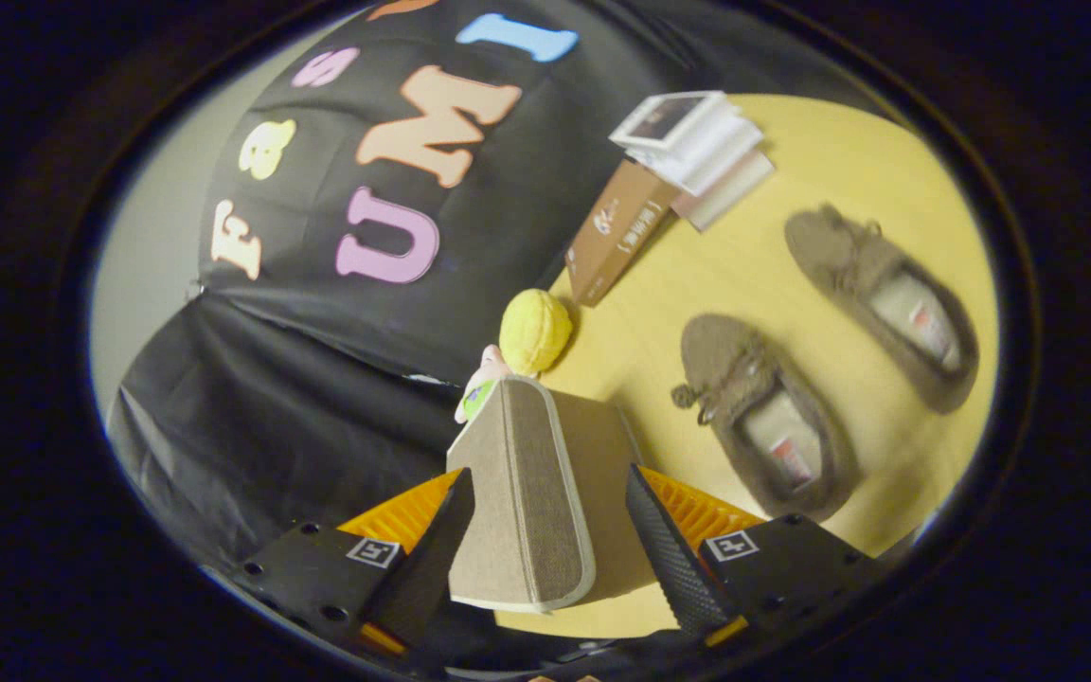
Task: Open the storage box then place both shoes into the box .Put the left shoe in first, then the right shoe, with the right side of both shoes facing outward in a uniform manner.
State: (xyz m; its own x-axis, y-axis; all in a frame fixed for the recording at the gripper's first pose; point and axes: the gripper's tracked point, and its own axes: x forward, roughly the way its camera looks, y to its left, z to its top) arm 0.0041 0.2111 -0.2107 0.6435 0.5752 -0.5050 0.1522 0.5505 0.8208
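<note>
Hand-held gripper (550,530) wide, apparently astride storage box (522,493) | shoes (763,417) on table (697,284)

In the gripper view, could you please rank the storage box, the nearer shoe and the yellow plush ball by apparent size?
1. Storage box, between the open gripper fingers; nearness inflates it.
2. Nearer shoe.
3. Yellow plush ball.

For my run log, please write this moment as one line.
tongs: open, either side of box lid | lid: raised | shoes: both on table, outside box | stage: opening
</note>
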